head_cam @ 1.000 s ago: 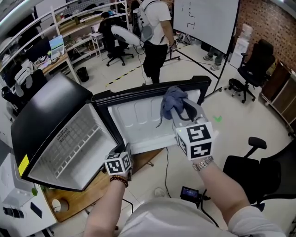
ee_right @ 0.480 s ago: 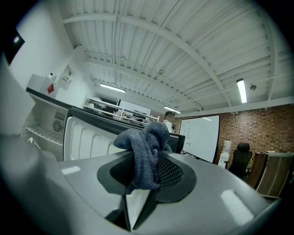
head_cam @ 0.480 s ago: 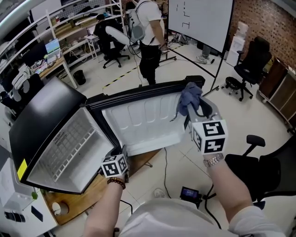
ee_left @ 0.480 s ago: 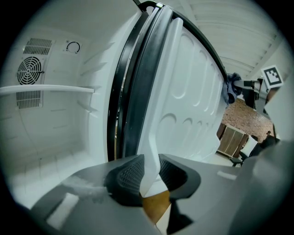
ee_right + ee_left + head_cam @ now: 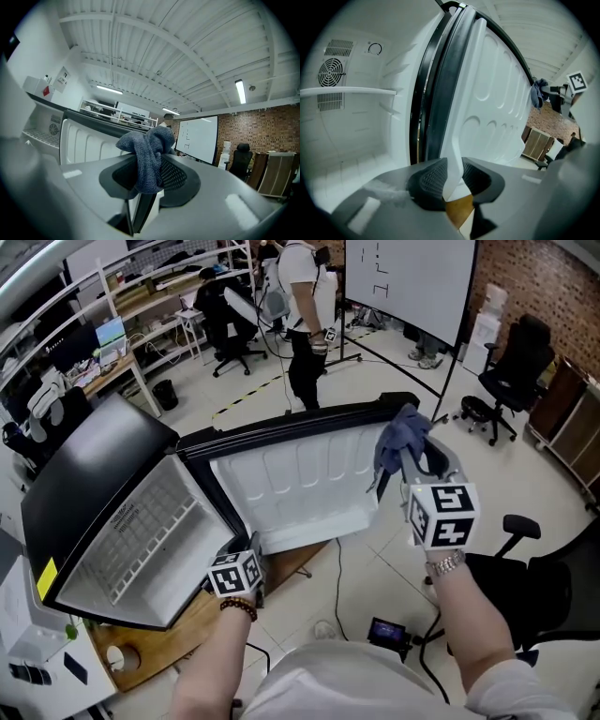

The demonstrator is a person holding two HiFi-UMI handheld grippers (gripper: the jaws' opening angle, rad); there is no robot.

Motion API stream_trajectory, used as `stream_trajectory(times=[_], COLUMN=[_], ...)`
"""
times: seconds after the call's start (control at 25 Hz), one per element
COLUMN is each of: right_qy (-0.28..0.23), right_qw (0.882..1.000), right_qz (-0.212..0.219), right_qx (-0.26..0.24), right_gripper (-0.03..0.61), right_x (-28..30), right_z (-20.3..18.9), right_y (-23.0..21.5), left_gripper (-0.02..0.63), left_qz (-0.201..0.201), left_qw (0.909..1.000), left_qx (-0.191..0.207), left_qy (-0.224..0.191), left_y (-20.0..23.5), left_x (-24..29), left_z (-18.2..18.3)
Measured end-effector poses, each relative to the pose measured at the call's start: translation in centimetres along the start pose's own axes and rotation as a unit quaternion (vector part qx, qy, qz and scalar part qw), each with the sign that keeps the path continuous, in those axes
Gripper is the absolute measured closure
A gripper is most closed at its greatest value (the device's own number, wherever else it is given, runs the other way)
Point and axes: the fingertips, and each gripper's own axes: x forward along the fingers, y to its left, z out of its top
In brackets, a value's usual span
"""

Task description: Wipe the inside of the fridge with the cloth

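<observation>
Workshop floor (image 5: 375,549): small black fridge (image 5: 94,474), white-lined door (image 5: 300,488) open; left gripper (image 5: 452,183) fingers clamped on the door's near edge; right gripper (image 5: 149,180) fingers pinching bunched blue-grey cloth (image 5: 401,435) at the door's far corner, outside the cavity. Risk: edge grip slips, door swings; cloth snags on the ribbed door, pulls free.

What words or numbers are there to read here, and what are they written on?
Nothing reads clearly.
Yellow sticker on the black side of the fridge: too small to read.
Label inside the fridge: print too small.
Whiteboard: only drawn strokes, no clear word.
Cube with square markers: black-and-white pattern, no letters.
Red wall sign: too small.
</observation>
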Motion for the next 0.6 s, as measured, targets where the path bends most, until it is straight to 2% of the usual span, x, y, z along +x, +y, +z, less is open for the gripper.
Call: stream_trajectory(times=[0.12,0.28,0.44,0.6], right_qy=[-0.017,-0.037,-0.039,-0.035], right_qw=[1.000,0.995,0.981,0.966], right_qz=[0.023,0.098,0.191,0.254], right_qx=[0.000,-0.005,-0.020,-0.035], right_gripper=[0.462,0.462,0.462,0.462], right_x=[-0.8,-1.4,-1.5,-1.2], right_z=[1.1,2.3,2.2,2.0], right_y=[2.5,9.7,19.1,26.0], left_gripper=[0.515,0.515,0.514,0.511], left_qz=[-0.003,-0.006,-0.010,-0.014], left_qw=[1.0000,1.0000,0.9999,0.9999], left_qx=[-0.002,-0.004,-0.005,-0.006], left_qy=[-0.002,-0.003,-0.004,-0.002], left_y=[-0.2,-0.3,-0.2,-0.3], left_x=[0.1,0.1,0.1,0.1], left_z=[0.1,0.2,0.1,0.1])
